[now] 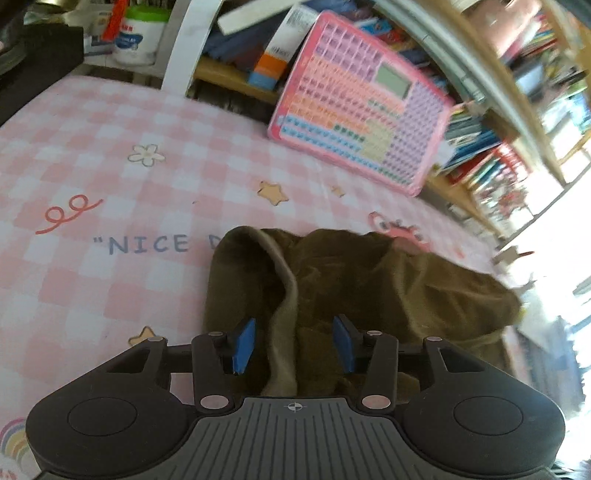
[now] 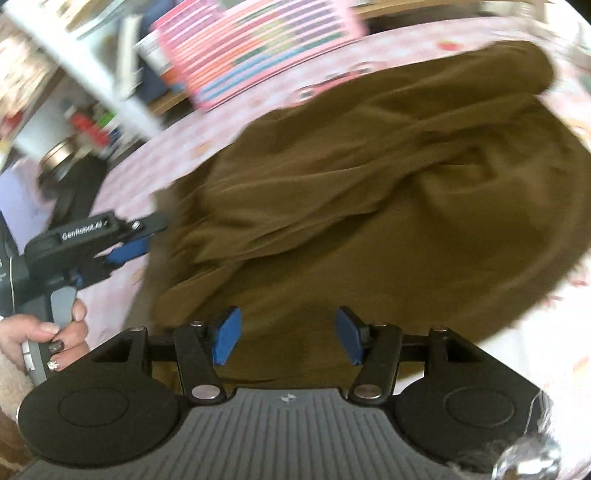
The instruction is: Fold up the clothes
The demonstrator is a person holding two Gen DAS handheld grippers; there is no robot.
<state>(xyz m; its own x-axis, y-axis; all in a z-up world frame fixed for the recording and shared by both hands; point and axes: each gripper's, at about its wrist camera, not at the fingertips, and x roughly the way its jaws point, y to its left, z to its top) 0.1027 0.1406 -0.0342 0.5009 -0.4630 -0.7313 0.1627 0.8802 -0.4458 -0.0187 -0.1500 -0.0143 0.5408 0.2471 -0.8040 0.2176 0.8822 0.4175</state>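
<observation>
We are looking at one olive-brown garment of soft knit cloth [image 1: 354,291], lying rumpled in loose folds on a pink-and-white checked sheet [image 1: 110,177] printed with stars, a flower and the words "NICE D"; a paler inner edge of the cloth is showing along one raised fold. We are holding two black hand-held grippers with blue pads, one in each hand. The left gripper [image 1: 293,343] is hovering over the near edge of the garment with its jaws standing partly apart; the pale fold is running up between the two blue pads [image 1: 244,345], but neither pad is pressing on it. The right gripper [image 2: 288,334] is poised over the broad middle of the same garment [image 2: 388,192], its jaws likewise apart with cloth lying below them and nothing clamped. In the right wrist view we are also seeing the left gripper [image 2: 127,251] from the side, just beside the garment's edge, with one hand [image 2: 44,336] wrapped round its grey handle. Beyond the garment, one pink learning tablet with rows of coloured keys and a small screen [image 1: 358,99] is leaning at the sheet's far edge, against wooden shelves crowded with books [image 1: 498,166]. One white tub with a green lid [image 1: 136,33] is standing at the far left.
</observation>
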